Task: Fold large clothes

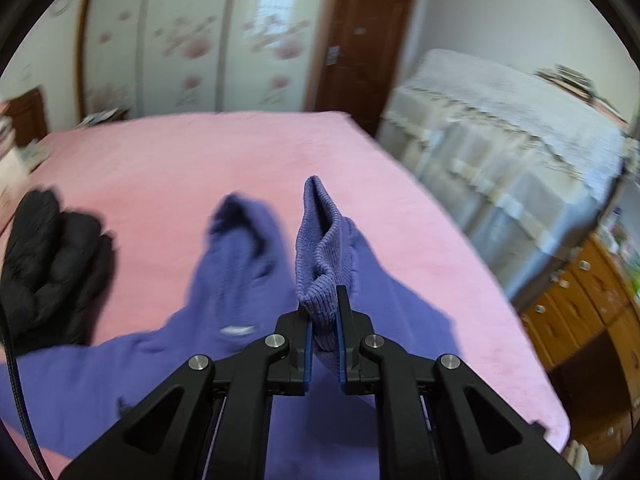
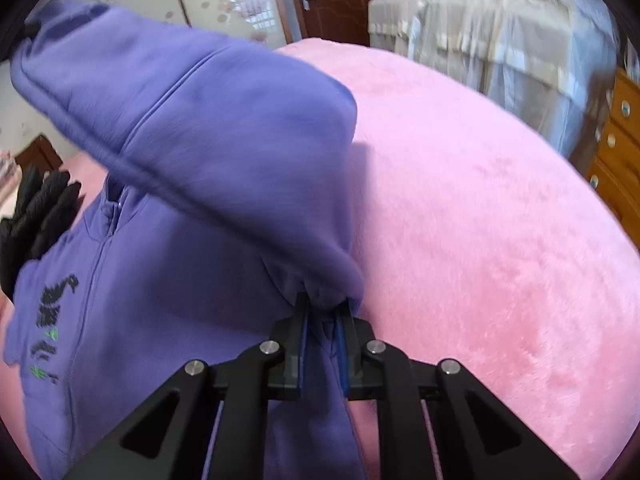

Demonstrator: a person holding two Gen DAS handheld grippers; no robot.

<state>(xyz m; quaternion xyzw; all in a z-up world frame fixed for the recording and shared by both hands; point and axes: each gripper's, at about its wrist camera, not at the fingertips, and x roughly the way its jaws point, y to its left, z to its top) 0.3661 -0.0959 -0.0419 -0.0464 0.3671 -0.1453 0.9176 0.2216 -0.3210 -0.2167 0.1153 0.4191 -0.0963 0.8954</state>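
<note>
Here the left gripper [image 1: 323, 300], tilted downward, pinches the ribbed cuff [image 1: 316, 248] of a purple hoodie [image 2: 168, 280]; the sleeve runs up away from the bed. The right gripper [image 2: 325, 306] clamps fabric near the armpit. The hoodie lies zipper-up on the pink bedspread [image 2: 480, 220], a black jacket [image 1: 48, 264] beside it, wardrobe [image 1: 192, 40] beyond.

Pink plush bed [image 1: 168, 168], purple zip hoodie [image 2: 168, 288] spread on it, black jacket [image 1: 48, 264] beside

A black padded jacket [image 1: 48, 264] lies bunched at the left edge of a pink-covered bed [image 1: 180, 168]; beyond stand a floral wardrobe [image 1: 192, 36] and brown door [image 1: 360, 40].
</note>
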